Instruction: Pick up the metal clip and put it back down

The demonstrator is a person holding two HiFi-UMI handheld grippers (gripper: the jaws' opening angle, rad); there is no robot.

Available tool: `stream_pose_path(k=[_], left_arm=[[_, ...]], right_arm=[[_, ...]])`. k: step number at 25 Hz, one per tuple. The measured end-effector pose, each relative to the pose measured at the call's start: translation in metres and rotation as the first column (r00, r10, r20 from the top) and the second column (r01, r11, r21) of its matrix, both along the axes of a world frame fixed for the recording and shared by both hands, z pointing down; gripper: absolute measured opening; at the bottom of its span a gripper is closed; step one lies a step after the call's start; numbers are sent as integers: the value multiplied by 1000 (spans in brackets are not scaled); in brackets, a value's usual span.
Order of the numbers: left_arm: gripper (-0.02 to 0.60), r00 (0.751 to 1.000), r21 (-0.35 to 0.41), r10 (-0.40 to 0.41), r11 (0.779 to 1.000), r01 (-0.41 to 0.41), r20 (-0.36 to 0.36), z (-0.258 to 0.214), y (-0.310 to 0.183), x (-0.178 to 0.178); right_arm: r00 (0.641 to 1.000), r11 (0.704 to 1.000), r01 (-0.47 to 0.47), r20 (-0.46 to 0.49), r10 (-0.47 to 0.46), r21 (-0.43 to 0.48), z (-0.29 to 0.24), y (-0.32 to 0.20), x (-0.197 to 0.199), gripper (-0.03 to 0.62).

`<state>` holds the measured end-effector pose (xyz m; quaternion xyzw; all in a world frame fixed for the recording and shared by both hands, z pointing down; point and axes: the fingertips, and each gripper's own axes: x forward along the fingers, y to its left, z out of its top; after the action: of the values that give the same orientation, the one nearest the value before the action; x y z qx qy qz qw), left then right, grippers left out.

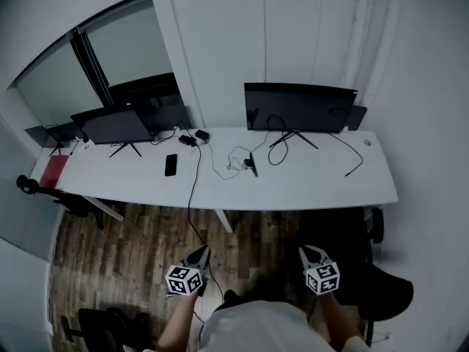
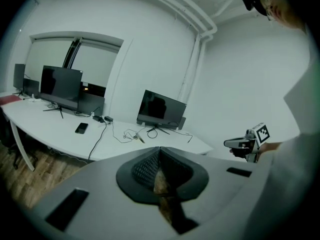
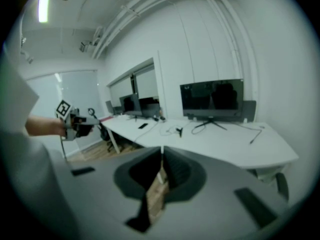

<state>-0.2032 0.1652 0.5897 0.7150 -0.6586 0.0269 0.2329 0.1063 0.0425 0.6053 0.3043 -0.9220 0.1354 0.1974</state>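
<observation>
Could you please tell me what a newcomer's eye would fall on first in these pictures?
A long white desk runs along the far wall, with a big dark monitor towards its right and a black phone lying nearer its left. In the foreground, the left claw and right claw are both shut and empty, held above the wooden floor, well short of the desk.

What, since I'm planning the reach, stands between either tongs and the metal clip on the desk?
Nothing visible blocks it. The left tongs and right tongs hang shut above the floor, short of the desk. The small dark piece, likely the clip, lies beside thin cables, with bare desk before it.
</observation>
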Motion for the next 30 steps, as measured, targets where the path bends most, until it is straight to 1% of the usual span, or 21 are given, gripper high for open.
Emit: stream_pose_path(k=[2, 4, 9, 14, 21, 30], left_arm=[[32, 1000, 16, 15, 1000, -15, 9, -8, -2, -2], [32, 999, 27, 29, 999, -30, 20, -15, -2, -5], [32, 998, 38, 60, 997, -61, 33, -20, -3, -15], [32, 997, 50, 69, 996, -70, 37, -26, -8, -27], [32, 996, 61, 83, 994, -86, 43, -31, -10, -35], [32, 995, 68, 88, 994, -90, 40, -35, -6, -38]], right_arm=[[1000, 1000, -14, 1, 14, 22, -8, 0, -3, 35], [1000, 999, -28, -2, 28, 26, -13, 1, -6, 34], [998, 996, -71, 3, 71, 51, -30, 0, -11, 34], [996, 993, -87, 13, 86, 82, -41, -4, -18, 34], [995, 991, -102, 21, 100, 88, -47, -5, -24, 34], [991, 988, -130, 15, 130, 88, -52, 1, -18, 34]])
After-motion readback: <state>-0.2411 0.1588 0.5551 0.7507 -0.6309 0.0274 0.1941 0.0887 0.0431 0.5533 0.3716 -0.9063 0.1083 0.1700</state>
